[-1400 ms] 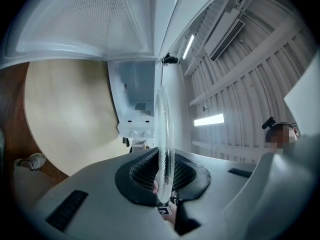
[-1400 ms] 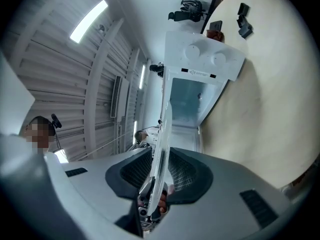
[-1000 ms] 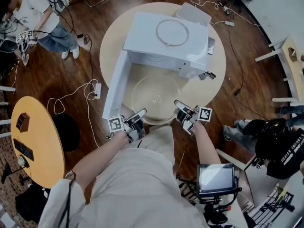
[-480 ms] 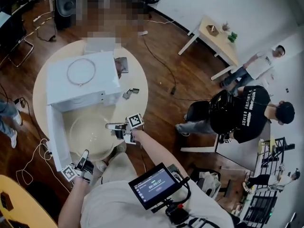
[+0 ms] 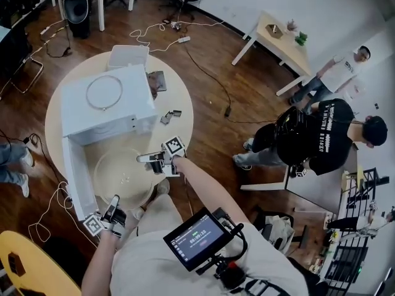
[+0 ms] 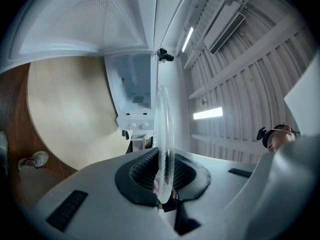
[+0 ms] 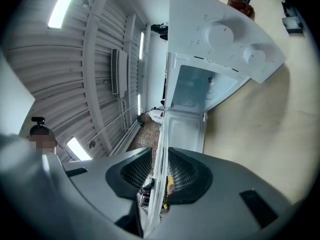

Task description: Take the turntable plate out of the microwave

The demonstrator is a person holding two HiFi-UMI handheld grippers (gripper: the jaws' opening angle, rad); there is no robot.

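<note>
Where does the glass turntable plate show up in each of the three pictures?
Head view: turntable plate lower left, in front of the microwave.
Left gripper view: plate edge-on at centre, between the jaws.
Right gripper view: plate edge-on, lower centre, between the jaws.
Shared landmark: the white microwave, door open.

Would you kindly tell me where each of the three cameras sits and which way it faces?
Head view: on the person's head, looking steeply down at the microwave on the round table; both forearms, left tongs and right tongs show.
Left gripper view: on the left tongs, looking along them at the turntable plate, edge-on and clamped.
Right gripper view: on the right tongs, facing the microwave's open cavity, plate rim clamped.
Shared: both gripper views show plate and microwave.
</note>
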